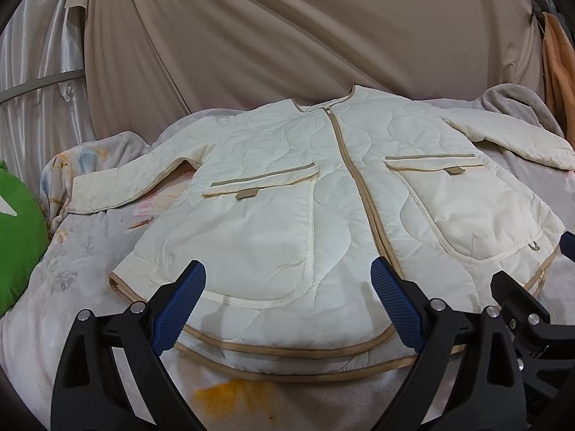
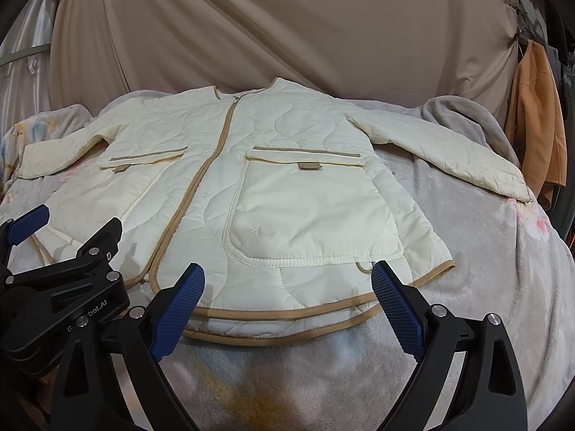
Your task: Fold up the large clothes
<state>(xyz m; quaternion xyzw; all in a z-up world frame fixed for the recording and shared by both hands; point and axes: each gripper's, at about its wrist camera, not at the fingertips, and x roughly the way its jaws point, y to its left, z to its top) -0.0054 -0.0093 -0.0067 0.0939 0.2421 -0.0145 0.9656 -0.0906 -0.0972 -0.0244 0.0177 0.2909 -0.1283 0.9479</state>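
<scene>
Beige draped cloth backs a bed covered by a grey plush blanket; a green cushion sits at far left. We see the cream quilted jacket with tan trim spread flat, front up, zipped, both sleeves out to the sides. Our left gripper hovers over the hem, jaws wide, holding nothing. Our right gripper hovers likewise beside it, jaws wide and empty. An orange garment hangs at far right. We judge folding not yet begun; the next move likely calls for pinching a sleeve or side edge and carrying it across the body.
</scene>
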